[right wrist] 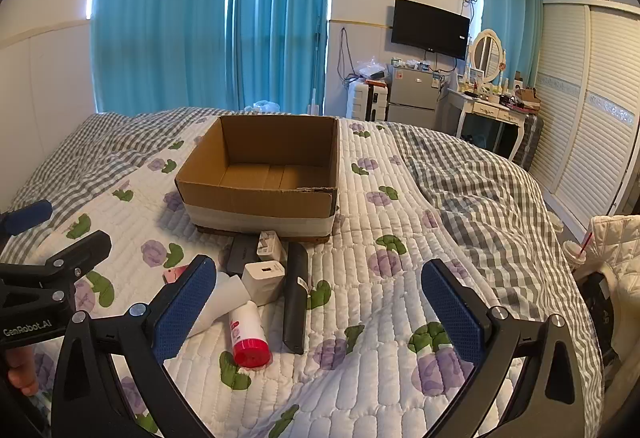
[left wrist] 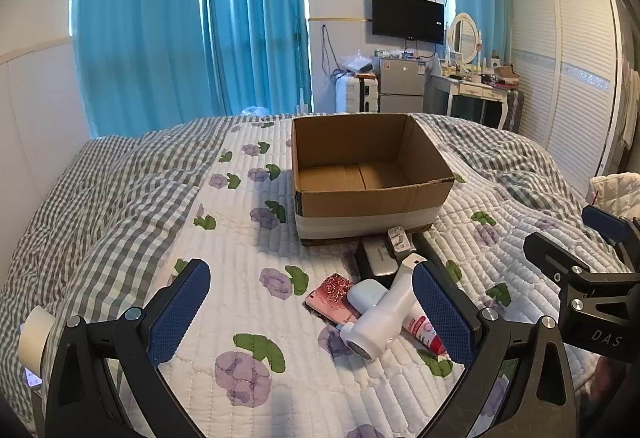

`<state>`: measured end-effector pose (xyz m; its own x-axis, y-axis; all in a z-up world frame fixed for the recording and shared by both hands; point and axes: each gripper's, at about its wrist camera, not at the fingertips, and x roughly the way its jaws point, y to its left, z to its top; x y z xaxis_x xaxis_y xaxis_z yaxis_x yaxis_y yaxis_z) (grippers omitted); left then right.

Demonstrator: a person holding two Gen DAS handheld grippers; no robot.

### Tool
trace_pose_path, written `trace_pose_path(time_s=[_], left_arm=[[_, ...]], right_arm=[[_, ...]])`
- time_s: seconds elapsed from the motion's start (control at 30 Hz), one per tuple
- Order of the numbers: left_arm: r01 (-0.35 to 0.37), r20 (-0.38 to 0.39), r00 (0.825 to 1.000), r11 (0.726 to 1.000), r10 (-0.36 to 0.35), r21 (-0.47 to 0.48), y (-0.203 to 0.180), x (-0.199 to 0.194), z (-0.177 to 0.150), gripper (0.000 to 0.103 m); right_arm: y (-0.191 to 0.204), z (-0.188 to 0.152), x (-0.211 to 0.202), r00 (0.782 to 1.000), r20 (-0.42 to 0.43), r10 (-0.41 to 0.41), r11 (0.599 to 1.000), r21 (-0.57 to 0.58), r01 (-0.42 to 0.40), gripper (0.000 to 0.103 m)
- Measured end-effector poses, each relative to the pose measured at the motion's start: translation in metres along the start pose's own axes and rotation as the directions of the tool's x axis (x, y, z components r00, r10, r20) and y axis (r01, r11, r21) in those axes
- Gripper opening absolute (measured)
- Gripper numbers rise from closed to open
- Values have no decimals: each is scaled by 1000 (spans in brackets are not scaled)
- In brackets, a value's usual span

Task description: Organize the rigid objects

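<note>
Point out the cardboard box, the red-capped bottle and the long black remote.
cardboard box (right wrist: 260,199): right wrist view, front wall.
red-capped bottle (right wrist: 251,353): right wrist view, red cap.
long black remote (right wrist: 295,298): right wrist view, mid-body.

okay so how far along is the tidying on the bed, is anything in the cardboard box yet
Nothing looks done: the cardboard box shows only its bare floor. Nothing is in hand either; the left tool and right tool are both open above the quilt. Everything is left: the white handheld device, red-capped bottle, white charger, black remote and pink phone lie in front of the box.
</note>
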<state>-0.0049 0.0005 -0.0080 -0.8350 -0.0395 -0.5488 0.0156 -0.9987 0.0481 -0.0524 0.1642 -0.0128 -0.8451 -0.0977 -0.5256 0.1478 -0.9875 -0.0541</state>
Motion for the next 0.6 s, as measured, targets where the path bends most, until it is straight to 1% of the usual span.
trace_pose_path(time_s=[0.6], left_arm=[[-5,0,1000,1000,5,6,1,-1,2,103]], right_arm=[[0,1,1,1000,-7,0,1000,-6,0,103]])
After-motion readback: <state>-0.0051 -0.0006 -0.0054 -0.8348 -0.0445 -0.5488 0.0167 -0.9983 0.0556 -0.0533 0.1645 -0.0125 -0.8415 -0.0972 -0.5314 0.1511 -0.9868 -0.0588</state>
